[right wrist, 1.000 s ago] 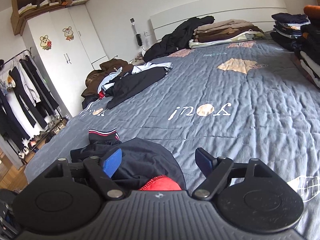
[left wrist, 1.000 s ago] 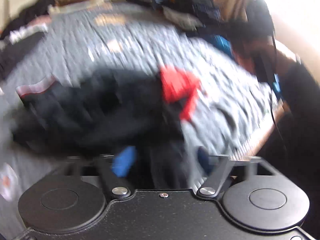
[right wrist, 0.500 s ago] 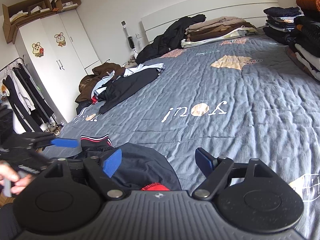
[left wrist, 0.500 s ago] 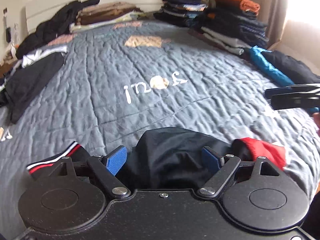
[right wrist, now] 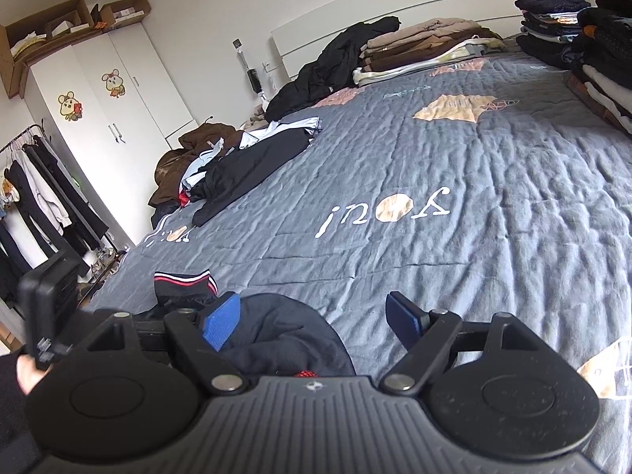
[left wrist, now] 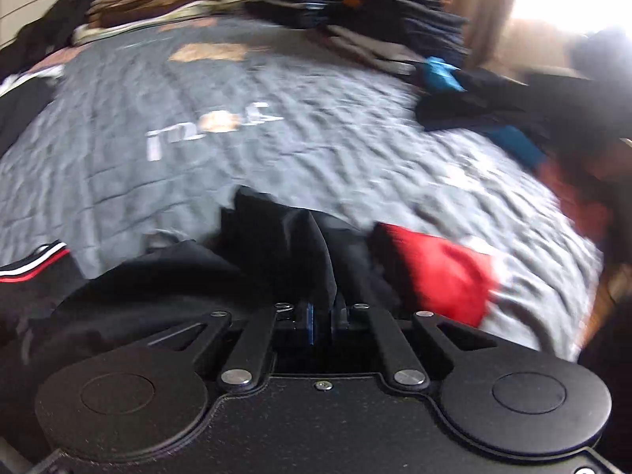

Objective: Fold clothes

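A crumpled black garment (left wrist: 268, 245) with a red lining (left wrist: 438, 276) and a red-and-white striped cuff (left wrist: 35, 262) lies at the near edge of the grey quilt (left wrist: 316, 138). My left gripper (left wrist: 320, 316) is shut, with a raised fold of the black fabric pinched between its blue pads. In the right wrist view the same black garment (right wrist: 284, 335) and its cuff (right wrist: 181, 280) sit just under my right gripper (right wrist: 312, 316). That gripper is open, its pads wide apart and holding nothing. The left wrist view is motion-blurred.
Tall stacks of folded clothes (right wrist: 600, 51) line the bed's right side, and another stack (right wrist: 426, 43) sits by the headboard. Loose dark and brown garments (right wrist: 237, 162) lie at the left edge. A white wardrobe (right wrist: 118, 118) and clothes rack (right wrist: 35, 197) stand beyond.
My left gripper was open over the black garment half a second ago and has now shut on a fold of it. The right gripper stays open and has hardly moved.
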Tool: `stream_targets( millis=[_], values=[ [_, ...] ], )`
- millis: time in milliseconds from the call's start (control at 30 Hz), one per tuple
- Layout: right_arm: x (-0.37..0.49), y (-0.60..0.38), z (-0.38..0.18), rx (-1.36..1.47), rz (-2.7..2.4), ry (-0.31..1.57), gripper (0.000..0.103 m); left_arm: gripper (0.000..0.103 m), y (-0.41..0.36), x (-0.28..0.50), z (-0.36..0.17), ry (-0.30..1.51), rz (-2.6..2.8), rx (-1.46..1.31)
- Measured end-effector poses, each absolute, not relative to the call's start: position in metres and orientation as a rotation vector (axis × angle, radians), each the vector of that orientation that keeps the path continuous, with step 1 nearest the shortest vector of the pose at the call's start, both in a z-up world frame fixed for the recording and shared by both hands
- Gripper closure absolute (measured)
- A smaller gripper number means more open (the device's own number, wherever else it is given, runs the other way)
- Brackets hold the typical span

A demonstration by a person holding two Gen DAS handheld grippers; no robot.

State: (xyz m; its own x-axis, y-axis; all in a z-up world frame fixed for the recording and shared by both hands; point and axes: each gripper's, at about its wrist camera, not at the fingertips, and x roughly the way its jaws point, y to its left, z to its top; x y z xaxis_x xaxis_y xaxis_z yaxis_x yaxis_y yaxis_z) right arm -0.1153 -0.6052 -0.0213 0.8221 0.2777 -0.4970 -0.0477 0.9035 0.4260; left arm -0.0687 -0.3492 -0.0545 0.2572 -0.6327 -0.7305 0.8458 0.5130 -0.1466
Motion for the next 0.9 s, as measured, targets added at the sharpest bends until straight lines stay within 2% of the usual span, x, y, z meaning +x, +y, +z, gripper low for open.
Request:
stream_targets(
  millis=[333, 400, 500, 567, 667, 800, 900],
  values=[
    [-0.125, -0.603, -0.014, 0.407, 0.195, 0.575, 0.023, 0.093, -0.345, -0.186, -0.07, 0.872, -1.193, 0.417],
    [-0.125, -0.6, -0.015, 0.397, 0.199, 0.586, 0.023, 0.083, -0.337, -0.186, -0.061, 0.85, -1.187, 0.431],
    [-0.125, -0.595, -0.018, 0.373, 0.207, 0.604, 0.023, 0.058, -0.325, -0.174, -0.031, 0.785, -1.171, 0.383],
    [-0.125, -0.591, -0.019, 0.363, 0.213, 0.613, 0.023, 0.024, -0.317, -0.161, -0.009, 0.704, -1.133, 0.36],
    [-0.124, -0.589, -0.02, 0.36, 0.225, 0.618, 0.023, 0.022, -0.312, -0.123, 0.005, 0.646, -1.033, 0.331],
    [-0.122, -0.586, -0.023, 0.355, 0.219, 0.633, 0.023, 0.023, -0.322, -0.06, -0.011, 0.778, -0.929, 0.168],
    [-0.123, -0.589, -0.023, 0.359, 0.209, 0.631, 0.023, 0.023, -0.337, -0.042, -0.033, 0.842, -0.91, 0.143]
  ],
)
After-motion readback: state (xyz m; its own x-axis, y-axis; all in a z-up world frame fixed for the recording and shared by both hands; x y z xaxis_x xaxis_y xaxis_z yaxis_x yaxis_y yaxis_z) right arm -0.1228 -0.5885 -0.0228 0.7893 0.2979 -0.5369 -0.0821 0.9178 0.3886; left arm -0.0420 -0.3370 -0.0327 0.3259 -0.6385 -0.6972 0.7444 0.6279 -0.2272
